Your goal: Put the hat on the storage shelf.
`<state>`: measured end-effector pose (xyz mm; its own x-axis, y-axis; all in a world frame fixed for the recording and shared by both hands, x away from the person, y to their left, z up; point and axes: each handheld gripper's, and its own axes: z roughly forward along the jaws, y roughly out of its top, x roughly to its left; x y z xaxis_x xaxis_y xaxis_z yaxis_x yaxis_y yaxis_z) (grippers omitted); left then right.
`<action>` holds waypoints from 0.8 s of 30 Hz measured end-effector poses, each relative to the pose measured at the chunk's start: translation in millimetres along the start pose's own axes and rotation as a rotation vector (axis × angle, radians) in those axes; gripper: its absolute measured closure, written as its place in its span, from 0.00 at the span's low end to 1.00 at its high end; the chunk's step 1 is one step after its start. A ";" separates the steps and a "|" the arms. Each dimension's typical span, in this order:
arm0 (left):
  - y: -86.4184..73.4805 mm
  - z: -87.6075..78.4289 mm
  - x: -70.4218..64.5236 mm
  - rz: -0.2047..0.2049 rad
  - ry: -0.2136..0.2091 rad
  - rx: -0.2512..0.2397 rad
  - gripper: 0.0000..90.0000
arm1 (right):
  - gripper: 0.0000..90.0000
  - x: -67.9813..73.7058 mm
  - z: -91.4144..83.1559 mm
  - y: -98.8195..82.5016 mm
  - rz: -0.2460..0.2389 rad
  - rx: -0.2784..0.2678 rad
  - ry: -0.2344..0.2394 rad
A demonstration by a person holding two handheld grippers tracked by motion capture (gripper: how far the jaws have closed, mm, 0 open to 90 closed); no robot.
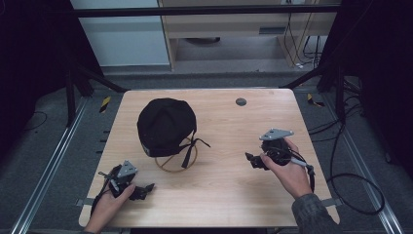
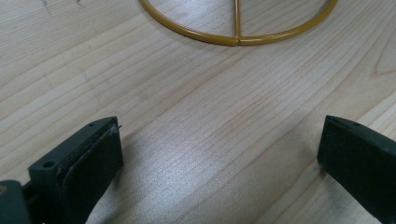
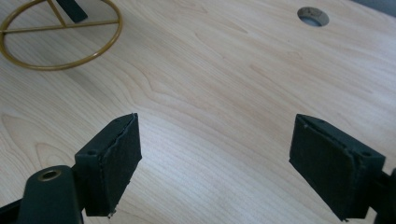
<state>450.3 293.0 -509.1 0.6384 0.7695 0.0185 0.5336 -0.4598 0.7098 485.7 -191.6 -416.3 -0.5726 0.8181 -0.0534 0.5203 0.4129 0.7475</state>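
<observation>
Both forearms come in low at the near edge, and the left gripper (image 1: pixel 127 183) sits close to the front-left corner with its fingers (image 2: pixel 88 163) spread wide over bare wood, gripping nothing. Over on the other side, the right gripper (image 1: pixel 265 155) hovers mid-right, its fingers (image 3: pixel 112 161) just as wide apart and just as empty. Between them and a little farther back stands the black cap (image 1: pixel 165 124), perched on a gold wire stand (image 1: pixel 176 161) whose ring base rests flat on the worktop (image 1: pixel 229 190).

My read: the cap is the target. Come in from both sides, pinch fabric at the brim edge rather than the crown, and lift straight up so the light stand doesn't tip. Watch the dangling strap (image 1: pixel 191 146).

Pale wood worktop, a round cable hole (image 1: pixel 240 102) near the back, grey floor around it, cables at right.
</observation>
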 end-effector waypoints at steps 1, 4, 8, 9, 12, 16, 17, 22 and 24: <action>0.0 0.0 0.0 0.000 0.000 0.000 0.00 | 0.18 0.0 0.0 0.0 0.000 0.000 0.000; 0.0 0.0 0.0 0.000 0.000 0.000 0.00 | 0.19 0.2 5.6 -10.6 0.011 0.013 0.009; 0.0 0.0 0.0 0.000 0.000 0.000 0.00 | 0.19 1.9 11.2 -20.1 0.017 0.032 0.017; 0.0 0.0 0.0 0.000 0.000 0.000 0.00 | 0.19 2.3 12.4 -22.1 0.018 0.029 0.019; -0.1 0.0 -0.1 0.000 0.001 0.000 0.00 | 0.19 3.7 16.1 -27.8 0.020 0.037 0.025; -0.1 -0.1 -0.1 0.000 0.000 0.000 0.00 | 0.19 7.3 21.9 -33.6 0.022 0.049 0.036; -0.1 -0.1 -0.1 -0.001 0.000 0.000 0.00 | 0.19 7.3 21.9 -33.6 0.022 0.049 0.036; -0.1 -0.1 -0.1 -0.001 0.000 0.000 0.00 | 0.19 11.6 29.7 -39.4 0.019 0.058 0.048; -0.1 -0.1 -0.1 0.000 0.001 0.000 0.00 | 0.19 14.0 35.4 -44.0 0.030 0.062 0.054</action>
<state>450.2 293.0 -509.1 0.6379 0.7699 0.0186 0.5341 -0.4597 0.7095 477.2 -184.2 -473.4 -0.5885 0.8085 0.0051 0.5751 0.4142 0.7055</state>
